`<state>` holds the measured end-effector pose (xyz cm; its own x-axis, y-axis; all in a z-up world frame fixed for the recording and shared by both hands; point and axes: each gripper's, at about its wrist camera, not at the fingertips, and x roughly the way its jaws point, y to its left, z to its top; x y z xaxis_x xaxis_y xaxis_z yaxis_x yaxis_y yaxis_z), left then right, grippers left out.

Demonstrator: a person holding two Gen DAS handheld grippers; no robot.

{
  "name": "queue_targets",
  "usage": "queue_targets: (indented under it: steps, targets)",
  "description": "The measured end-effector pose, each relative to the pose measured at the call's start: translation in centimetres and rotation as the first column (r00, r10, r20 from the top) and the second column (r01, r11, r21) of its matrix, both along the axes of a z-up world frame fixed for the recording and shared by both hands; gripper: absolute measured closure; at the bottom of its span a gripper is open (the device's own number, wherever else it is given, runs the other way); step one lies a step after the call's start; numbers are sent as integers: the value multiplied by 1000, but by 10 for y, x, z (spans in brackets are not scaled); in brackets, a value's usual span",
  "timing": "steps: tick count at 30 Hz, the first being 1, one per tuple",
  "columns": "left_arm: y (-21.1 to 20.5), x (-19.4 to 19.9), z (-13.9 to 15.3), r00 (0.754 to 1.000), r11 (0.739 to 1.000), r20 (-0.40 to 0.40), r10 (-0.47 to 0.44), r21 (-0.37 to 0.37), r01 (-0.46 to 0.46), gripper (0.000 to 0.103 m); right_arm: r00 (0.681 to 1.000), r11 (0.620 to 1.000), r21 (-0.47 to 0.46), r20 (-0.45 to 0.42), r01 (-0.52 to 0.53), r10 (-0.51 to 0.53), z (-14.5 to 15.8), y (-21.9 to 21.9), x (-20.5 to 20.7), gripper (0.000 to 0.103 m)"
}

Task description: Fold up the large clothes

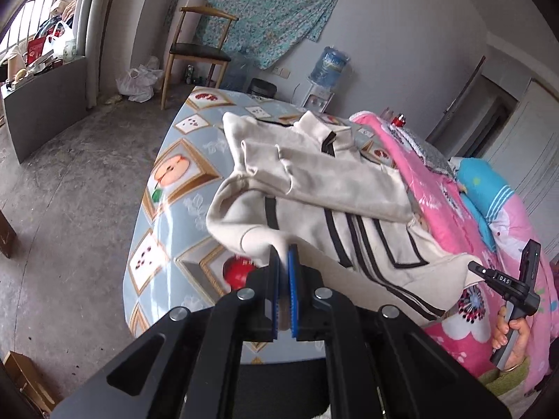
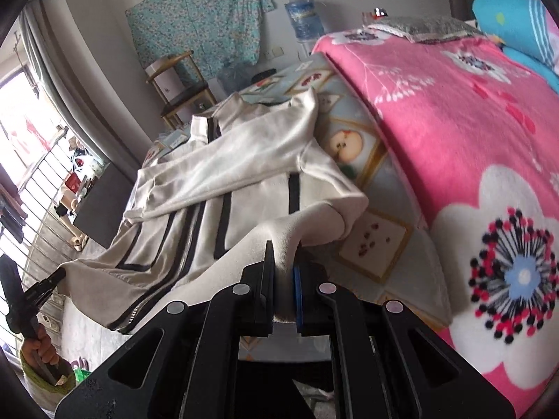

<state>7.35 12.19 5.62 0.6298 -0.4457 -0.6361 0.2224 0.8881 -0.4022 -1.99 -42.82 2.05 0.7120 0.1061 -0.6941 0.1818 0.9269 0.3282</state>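
Two grippers, each clamped on the near hem of the cream zip-up jacket with black stripes [image 1: 314, 188]. Left gripper [image 1: 283, 269] pinches the hem's left corner between blue pads, lifted just above the table under the fruit-print blue-grey tablecloth [image 1: 164, 188]. Right gripper [image 2: 283, 272] bites the right hem corner, cloth bunched between its fingers, close to the table's edge beside the pink flowered blanket [image 2: 454, 146]. Jacket lies lengthwise along the table, collar at the far end, both sleeves folded across the chest, hem sagging between the two holds. Wooden chair [image 1: 199, 45] at the far wall.
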Motion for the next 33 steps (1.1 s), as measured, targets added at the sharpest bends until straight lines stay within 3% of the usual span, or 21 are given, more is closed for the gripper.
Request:
queue_targets:
  steps: [4,7,10,12,14,19,22,25,29,33]
  targets:
    - [2,57,3,998,998,-56,13,-58,-16,99,1000,1000,0,11,-15,15,8,-7,49,95]
    - [5,102,-13,991,995,-129,28,-91,-40,97,1000,998,68,-14,-5,6,-3,-21,92,93]
    - [9,138,-38,979,990,-199,49,-123,-74,89,998,992,126,-61,31,-24,-27,-33,130,82]
    - [13,148,-51,967,985,-239,89,-120,-120,79,996,987,151,-79,56,-45,-41,-38,140,64]
    - [23,142,-55,965,976,-213,155,-116,-182,58,994,983,165,-91,79,-64,-49,-42,140,56]
    - [42,119,-52,966,972,-184,182,-112,-204,56,994,983,166,-87,74,-60,-53,-44,113,49]
    - [35,95,-51,977,988,-173,122,-73,-136,54,994,989,121,-82,88,-79,-48,-42,90,39]
    - [24,69,-58,979,995,-197,55,-73,-70,46,993,985,143,-86,97,-85,-49,-41,64,33]
    - [12,47,-80,964,987,-266,8,-155,-51,37,989,965,238,-122,114,-87,-63,-41,41,31]
    - [8,46,-107,935,957,-353,15,-265,-116,34,985,938,331,-163,105,-53,-81,-35,41,31]
